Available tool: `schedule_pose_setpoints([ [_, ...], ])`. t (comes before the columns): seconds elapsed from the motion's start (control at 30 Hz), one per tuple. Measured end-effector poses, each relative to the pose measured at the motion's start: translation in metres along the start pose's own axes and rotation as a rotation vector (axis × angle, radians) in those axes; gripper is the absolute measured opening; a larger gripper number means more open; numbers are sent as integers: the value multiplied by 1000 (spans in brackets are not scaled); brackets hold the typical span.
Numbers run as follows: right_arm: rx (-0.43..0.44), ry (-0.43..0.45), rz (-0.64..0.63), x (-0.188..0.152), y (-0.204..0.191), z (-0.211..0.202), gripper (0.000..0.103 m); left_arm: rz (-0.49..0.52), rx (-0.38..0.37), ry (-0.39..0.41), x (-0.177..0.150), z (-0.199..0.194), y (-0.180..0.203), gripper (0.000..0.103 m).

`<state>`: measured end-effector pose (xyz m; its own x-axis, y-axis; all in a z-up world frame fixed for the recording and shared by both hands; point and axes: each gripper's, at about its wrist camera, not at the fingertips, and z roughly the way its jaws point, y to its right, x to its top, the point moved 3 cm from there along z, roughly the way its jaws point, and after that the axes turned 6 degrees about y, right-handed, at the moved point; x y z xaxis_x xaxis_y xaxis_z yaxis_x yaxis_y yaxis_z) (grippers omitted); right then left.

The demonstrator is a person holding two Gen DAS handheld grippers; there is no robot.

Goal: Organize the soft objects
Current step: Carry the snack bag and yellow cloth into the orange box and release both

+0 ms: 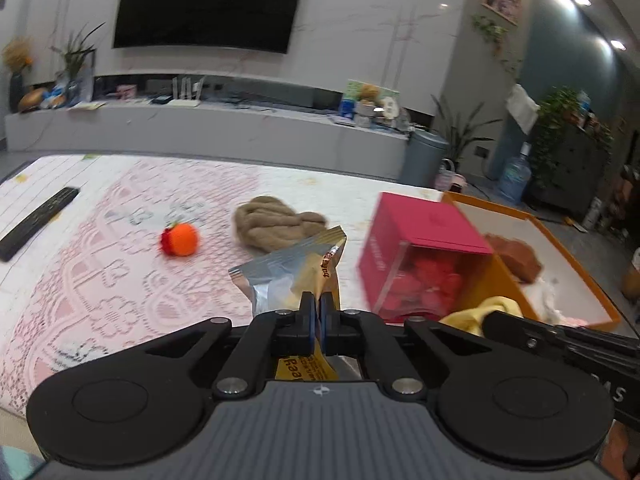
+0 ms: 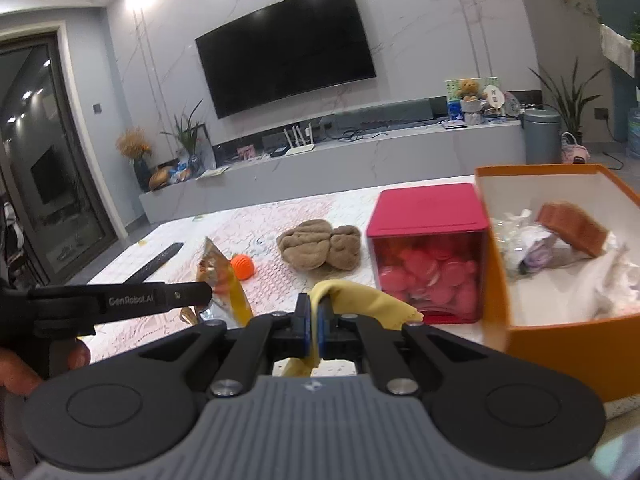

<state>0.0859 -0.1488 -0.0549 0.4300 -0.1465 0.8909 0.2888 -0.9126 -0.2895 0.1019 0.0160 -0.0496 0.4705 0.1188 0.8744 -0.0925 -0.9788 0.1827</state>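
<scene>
My left gripper [image 1: 317, 300] is shut on a yellow and silver snack packet [image 1: 296, 268], lifted off the table; the same packet [image 2: 224, 284] shows in the right wrist view beside the left gripper's black arm. My right gripper [image 2: 314, 304] is shut on a yellow cloth [image 2: 360, 298], which drapes to the right; that cloth [image 1: 484, 310] also peeks out in the left wrist view. A tan knitted bundle [image 1: 276, 220] [image 2: 320, 246] and an orange ball toy [image 1: 180, 240] [image 2: 243, 266] lie on the pink lace tablecloth [image 1: 100, 280].
An orange box [image 2: 560, 336] [image 1: 568, 256] at the right holds a brown soft piece [image 2: 572, 228] and crumpled white wrapping. A red box [image 2: 428, 256] [image 1: 420, 260] with a clear front, filled with pink discs, stands beside it. A black remote [image 1: 38, 222] lies at the left.
</scene>
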Motion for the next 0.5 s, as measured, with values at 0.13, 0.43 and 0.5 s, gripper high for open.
schedule_pose_setpoints([
  [0.13,-11,20,21,3,10,-15,0,38,-40,21,3,-5,20,2],
  [0.43,-47,54,38,13,28,-42,0,88,-152,81,21,-19,64,2],
  [0.5,-55,69,36,19,32,-51,0,108,-176,93,27,-20,74,2],
])
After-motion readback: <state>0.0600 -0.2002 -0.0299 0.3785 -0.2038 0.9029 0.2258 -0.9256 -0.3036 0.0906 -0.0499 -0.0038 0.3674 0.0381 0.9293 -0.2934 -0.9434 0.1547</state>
